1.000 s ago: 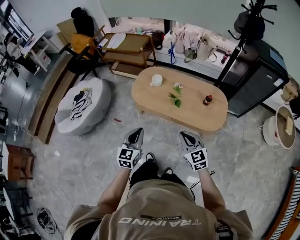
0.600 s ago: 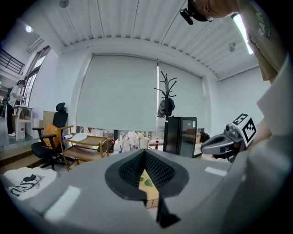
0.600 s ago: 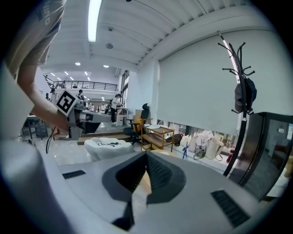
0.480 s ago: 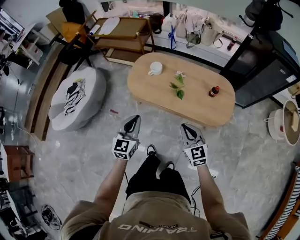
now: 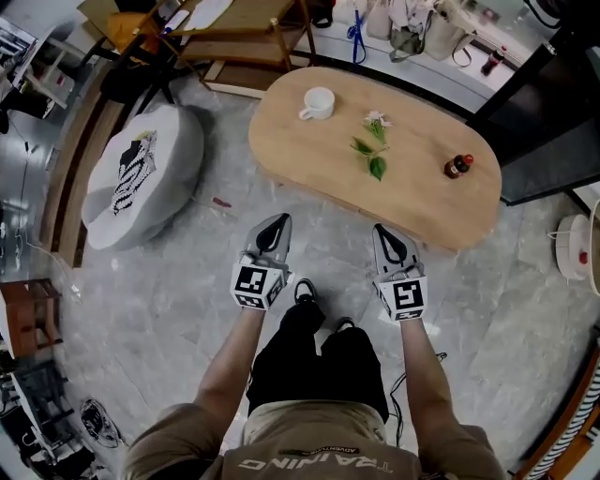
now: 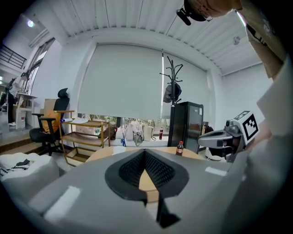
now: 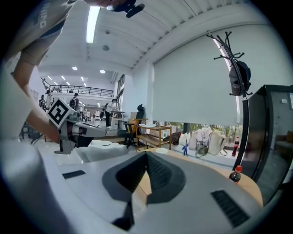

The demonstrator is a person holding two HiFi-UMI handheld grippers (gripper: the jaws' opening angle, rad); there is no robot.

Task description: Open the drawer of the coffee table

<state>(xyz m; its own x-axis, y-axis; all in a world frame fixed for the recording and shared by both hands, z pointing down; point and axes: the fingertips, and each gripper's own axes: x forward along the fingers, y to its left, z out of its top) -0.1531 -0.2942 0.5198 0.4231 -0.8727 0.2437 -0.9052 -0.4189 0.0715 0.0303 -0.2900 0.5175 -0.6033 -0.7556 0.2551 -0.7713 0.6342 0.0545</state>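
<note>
Before the oval wooden counter (image 5: 309, 150), on the near side, a person stands with a tool in each hand, both held level with each other and pointing at the long near edge.

- Left tool (image 5: 277, 223): jaws closed tip to tip, nothing between them. It stands short of the near edge, toward its left curve.
- Right tool (image 5: 385, 232): jaws likewise pressed together, empty. It is also short of the edge, with a strip of bare floor (image 5: 187, 309) between.
- Drawer: hidden under the top from above; neither gripper view shows its front, only the top's rim beyond the closed pads.
- On the counter: a white cup (image 5: 319, 101) at the far left, a flower sprig (image 5: 375, 150) in the middle, a small dark bottle (image 5: 457, 167) toward the right end. All sit back from the near edge.
- Room to move: open floor to the near left. A grey pouf (image 5: 141, 173) lies left of the counter, with a gap of floor between them and a small red scrap (image 5: 221, 202) lying in it.
- A dark cabinet (image 5: 553, 122) crowds the counter's far right end.
- A wooden shelf cart (image 5: 253, 19) stands just beyond the far left.
</note>
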